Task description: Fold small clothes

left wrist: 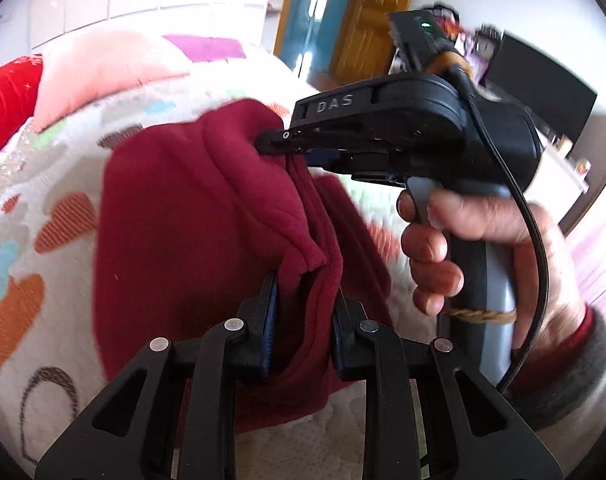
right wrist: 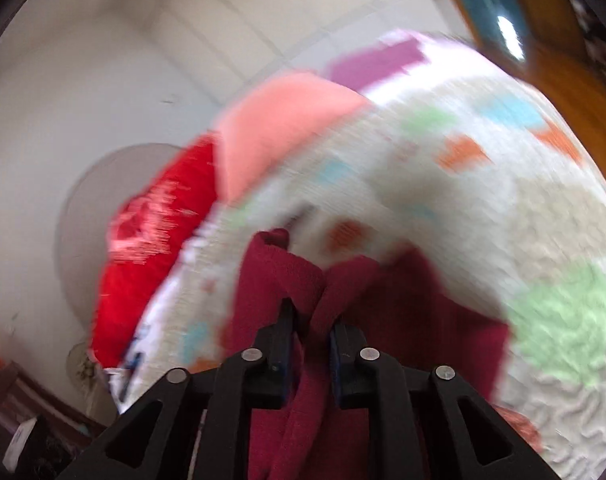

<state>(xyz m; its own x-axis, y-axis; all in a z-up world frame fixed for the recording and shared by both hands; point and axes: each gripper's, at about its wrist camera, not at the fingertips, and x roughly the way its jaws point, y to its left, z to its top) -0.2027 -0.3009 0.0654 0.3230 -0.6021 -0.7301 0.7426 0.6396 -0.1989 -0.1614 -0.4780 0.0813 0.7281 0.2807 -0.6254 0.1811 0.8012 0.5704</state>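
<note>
A dark red fleece garment (left wrist: 175, 216) hangs bunched above the heart-patterned blanket (left wrist: 35, 200). My left gripper (left wrist: 307, 300) is shut on a lower fold of the dark red garment. My right gripper (left wrist: 271, 140), held by a hand, shows in the left wrist view at upper right, shut on the garment's upper edge. In the blurred right wrist view, my right gripper (right wrist: 311, 320) is clamped on the same dark red cloth (right wrist: 287, 280), which drapes down between the fingers.
A red pillow (left wrist: 7, 96) and a pink cushion (left wrist: 99, 64) lie at the blanket's far left. A wooden door (left wrist: 371, 12) and a dark cabinet (left wrist: 543, 92) stand behind. The red pillow (right wrist: 155, 240) also shows in the right wrist view.
</note>
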